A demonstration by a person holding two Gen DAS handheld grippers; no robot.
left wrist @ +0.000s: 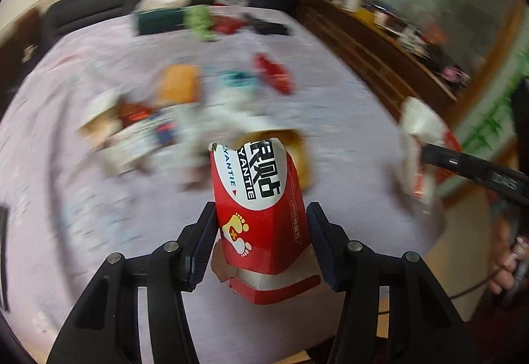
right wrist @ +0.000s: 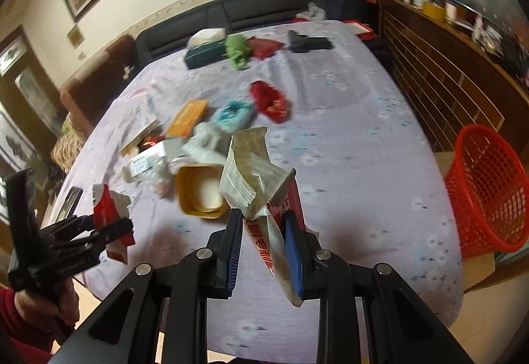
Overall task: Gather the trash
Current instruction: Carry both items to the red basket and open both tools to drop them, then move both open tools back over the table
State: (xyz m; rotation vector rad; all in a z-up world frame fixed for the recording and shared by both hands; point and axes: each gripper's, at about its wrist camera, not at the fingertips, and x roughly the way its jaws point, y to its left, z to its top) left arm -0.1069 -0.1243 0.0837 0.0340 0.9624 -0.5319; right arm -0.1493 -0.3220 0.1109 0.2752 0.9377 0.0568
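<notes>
Left hand-held gripper [left wrist: 263, 231] clamps a torn red carton [left wrist: 261, 208], white band with black lettering and a yellow-and-white footprint mark, held above the lilac-clothed surface [left wrist: 347, 119]. Right hand-held gripper [right wrist: 263, 241] pinches a crumpled silvery foil pouch [right wrist: 251, 172] with a red printed face, above the same surface's near edge. Only the right wrist view shows the red mesh basket [right wrist: 489, 185] beside the surface, and the yellow tub [right wrist: 198, 192] sharply; the left view's litter is blurred.
</notes>
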